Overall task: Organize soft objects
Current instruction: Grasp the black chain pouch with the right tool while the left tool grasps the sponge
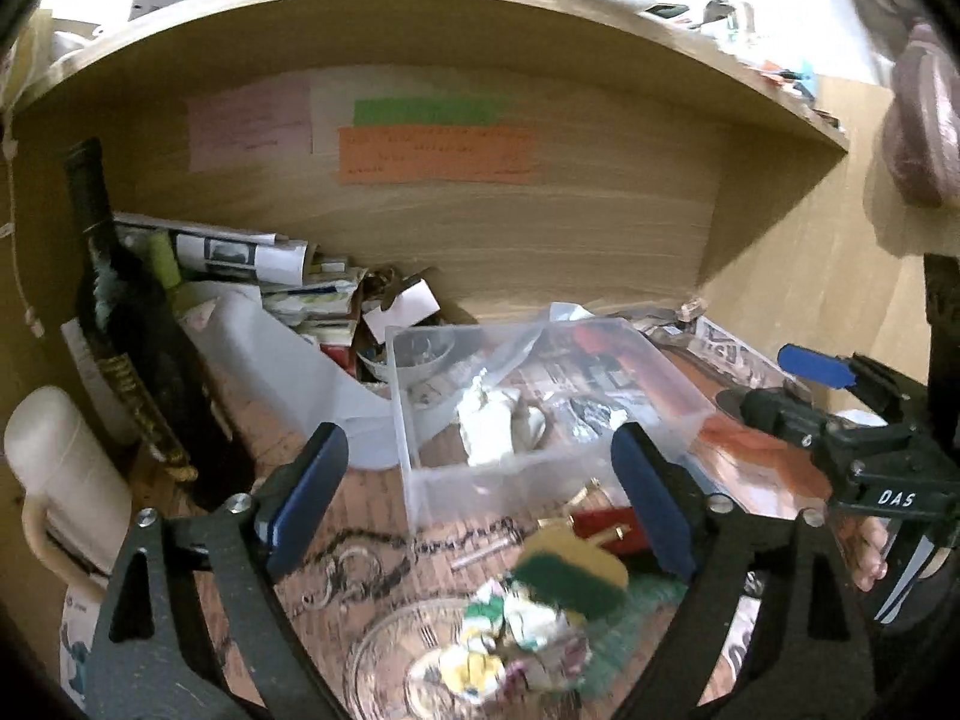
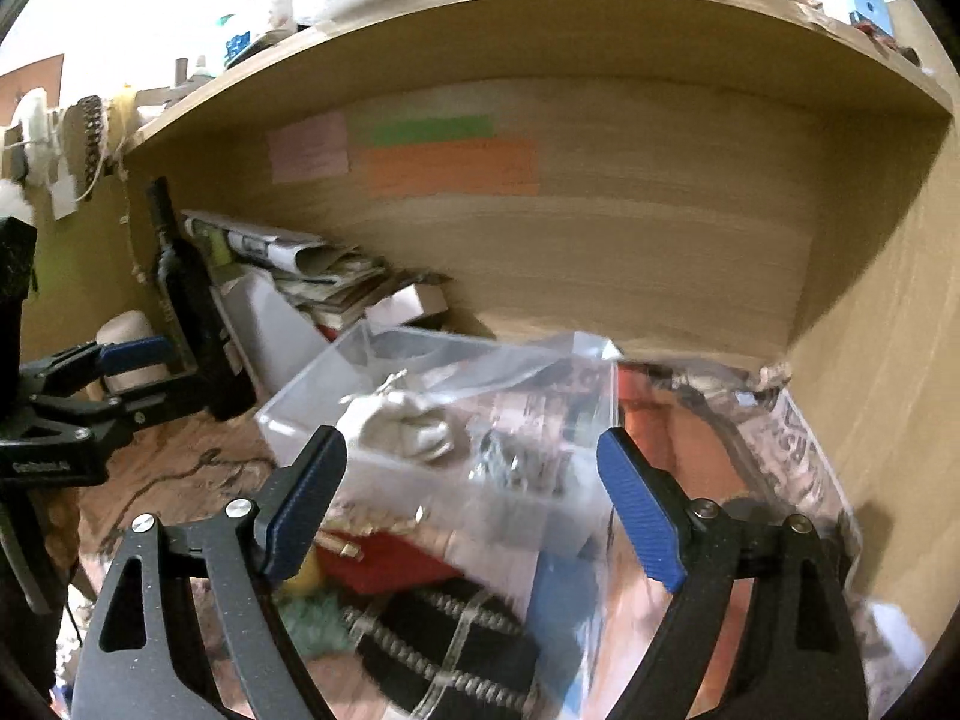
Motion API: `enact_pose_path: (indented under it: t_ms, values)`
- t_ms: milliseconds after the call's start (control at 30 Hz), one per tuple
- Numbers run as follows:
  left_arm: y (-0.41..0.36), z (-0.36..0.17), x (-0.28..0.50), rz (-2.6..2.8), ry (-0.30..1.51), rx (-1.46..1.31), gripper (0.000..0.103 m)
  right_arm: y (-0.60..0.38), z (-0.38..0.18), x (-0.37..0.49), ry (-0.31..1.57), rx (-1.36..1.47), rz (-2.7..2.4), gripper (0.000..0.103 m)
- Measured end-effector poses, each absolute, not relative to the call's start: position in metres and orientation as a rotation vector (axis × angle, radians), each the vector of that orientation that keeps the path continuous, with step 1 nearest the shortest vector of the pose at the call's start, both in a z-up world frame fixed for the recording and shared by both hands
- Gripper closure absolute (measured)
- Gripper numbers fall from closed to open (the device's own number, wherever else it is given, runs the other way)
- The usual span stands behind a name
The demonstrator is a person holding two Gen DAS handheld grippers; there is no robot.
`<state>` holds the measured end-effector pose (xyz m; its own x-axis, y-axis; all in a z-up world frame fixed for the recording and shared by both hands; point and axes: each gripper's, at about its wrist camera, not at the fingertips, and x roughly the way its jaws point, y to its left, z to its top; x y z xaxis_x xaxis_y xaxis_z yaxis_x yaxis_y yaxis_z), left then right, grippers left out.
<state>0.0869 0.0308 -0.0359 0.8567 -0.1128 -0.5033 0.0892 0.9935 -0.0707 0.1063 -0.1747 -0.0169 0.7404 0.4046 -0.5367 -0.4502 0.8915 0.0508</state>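
Observation:
A clear plastic box [image 1: 420, 480] stands on the cluttered desk and holds a crumpled white cloth [image 1: 489, 423] and crumpled foil [image 1: 591, 414]. The box [image 2: 312, 402] and the cloth [image 2: 402, 423] also show in the right wrist view. A yellow and green sponge [image 1: 570, 570] and a crumpled patterned rag [image 1: 516, 642] lie just below my left gripper [image 1: 480, 498], which is open and empty. My right gripper [image 2: 474, 504] is open and empty over the box's near side. It shows in the left wrist view at the right [image 1: 798, 384].
A dark wine bottle [image 1: 129, 336] stands at the left beside a white mug [image 1: 66, 480]. Stacked papers [image 1: 252, 258] and a white container [image 1: 282, 366] lie behind. A glass dish [image 1: 396, 660], a chain [image 1: 384, 546] and a red object [image 1: 606, 525] lie near. A wooden shelf [image 1: 480, 18] hangs overhead.

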Motion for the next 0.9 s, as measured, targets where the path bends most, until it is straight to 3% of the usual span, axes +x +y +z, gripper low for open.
enact_pose_path:
  t_ms: [500, 833, 900]
  values:
    - [0.004, -0.107, 0.070, -0.203, 0.735, -0.061, 0.010, -0.174, -0.098, 0.081, 0.837, -0.068, 0.500, 0.019]
    - [-0.012, -0.125, 0.094, -0.202, 0.745, -0.074, 0.010, -0.187, -0.106, 0.091, 0.853, -0.059, 0.450, 0.019]
    - [-0.013, -0.126, 0.099, -0.204, 0.737, -0.088, 0.011, -0.190, -0.107, 0.094, 0.854, -0.042, 0.447, 0.027]
